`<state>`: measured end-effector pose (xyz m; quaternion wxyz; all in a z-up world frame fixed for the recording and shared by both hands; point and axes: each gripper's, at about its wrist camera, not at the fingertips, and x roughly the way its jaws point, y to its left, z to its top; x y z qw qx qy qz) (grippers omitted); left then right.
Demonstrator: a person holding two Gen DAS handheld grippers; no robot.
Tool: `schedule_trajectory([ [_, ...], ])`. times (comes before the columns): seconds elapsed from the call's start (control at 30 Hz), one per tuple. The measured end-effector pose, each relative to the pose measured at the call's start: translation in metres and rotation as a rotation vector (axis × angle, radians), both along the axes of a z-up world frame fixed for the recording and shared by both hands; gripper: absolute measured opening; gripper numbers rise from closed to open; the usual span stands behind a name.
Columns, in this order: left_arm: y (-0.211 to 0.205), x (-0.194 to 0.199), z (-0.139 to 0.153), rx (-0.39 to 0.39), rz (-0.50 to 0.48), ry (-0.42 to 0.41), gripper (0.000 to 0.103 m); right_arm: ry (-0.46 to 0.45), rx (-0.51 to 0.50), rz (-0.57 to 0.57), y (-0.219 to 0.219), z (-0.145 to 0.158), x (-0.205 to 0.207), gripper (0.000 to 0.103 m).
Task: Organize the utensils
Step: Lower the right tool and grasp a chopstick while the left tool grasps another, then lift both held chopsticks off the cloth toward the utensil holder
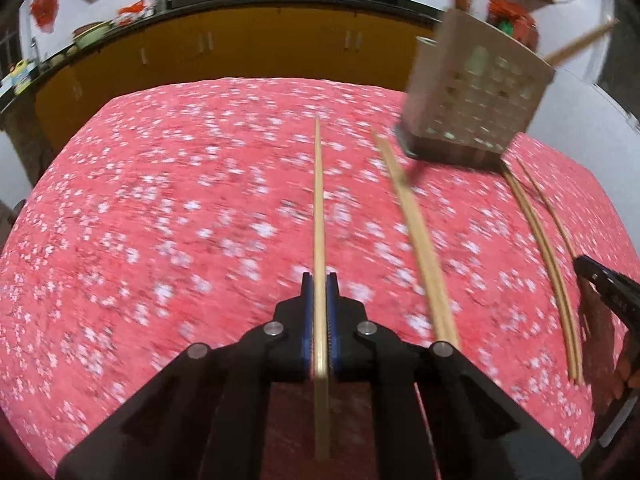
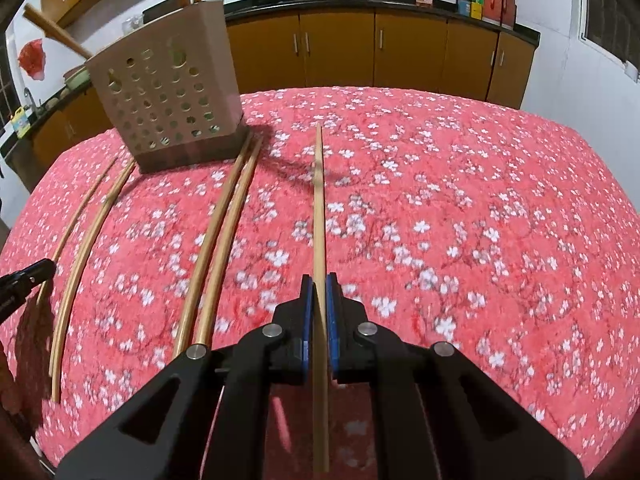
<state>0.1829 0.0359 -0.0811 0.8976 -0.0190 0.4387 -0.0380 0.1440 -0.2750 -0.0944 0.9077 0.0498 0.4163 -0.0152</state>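
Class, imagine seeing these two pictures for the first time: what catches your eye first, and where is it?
The red floral tablecloth fills both views. Each gripper, left and right, clamps one chopstick pointing straight ahead. A perforated utensil holder stands at the table's far side, loose chopsticks lying before it.

Bamboo chopsticks [image 2: 224, 236] flat on the cloth beside perforated holder [image 2: 168, 100]
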Motion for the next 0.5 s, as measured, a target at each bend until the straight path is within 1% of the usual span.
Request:
schedule_trajectory([
  [0.13, 0.013, 0.008, 0.000, -0.024, 0.022, -0.006, 0.008, -0.008, 0.000, -0.008, -0.003, -0.001, 0.012, 0.008],
  [0.27, 0.013, 0.005, -0.001, -0.017, 0.019, -0.025, 0.008, -0.009, 0.017, -0.011, -0.005, -0.002, 0.015, 0.008],
  [0.37, 0.012, 0.004, -0.002, -0.040, 0.023, -0.024, 0.009, -0.010, 0.036, -0.013, -0.007, -0.003, 0.015, 0.008],
  [0.5, 0.016, 0.003, -0.002, -0.061, 0.024, -0.023, 0.009, -0.009, 0.025, -0.013, -0.005, -0.002, 0.016, 0.008],
])
